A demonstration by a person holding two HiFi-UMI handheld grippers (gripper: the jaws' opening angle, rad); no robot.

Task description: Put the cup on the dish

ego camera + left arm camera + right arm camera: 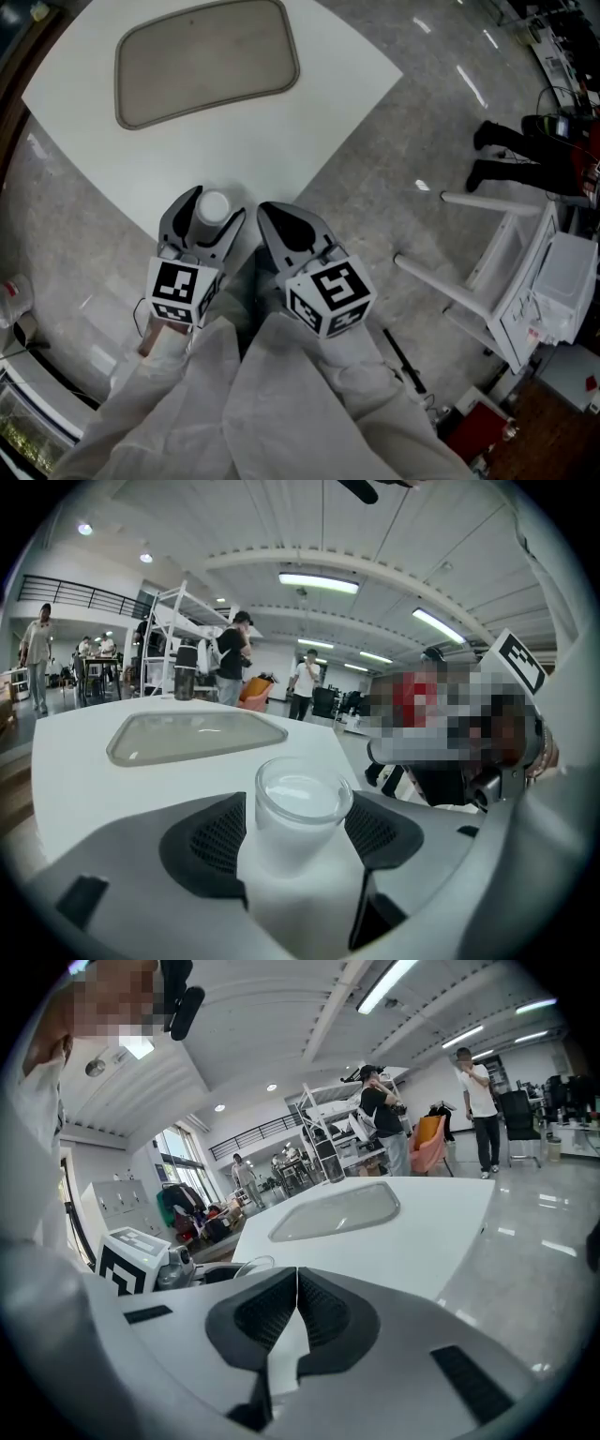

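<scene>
Bright, even overhead lighting from ceiling strip lights [319,581]; glare streaks on the floor [469,84]; gripper views show strong fisheye distortion, dark corners.

1. Below and to the right of the left claw [216,202] and the right claw [265,208] we see a glossy grey floor [412,112] streaked with lamp reflections.
2. Ahead of both claws spreads a white table [356,66].
3. Well to the right of the right claw we find a white metal frame [487,272] on the floor.
4. High above and ahead of the left claw, strip lights [319,581] hang under a white ribbed ceiling [187,517]. Far to its left we see a railed balcony [75,594].
5. Ahead and left of the right claw we make out bright windows [178,1152]. Ahead to its right, beyond the table, we see an orange chair [429,1143].
</scene>
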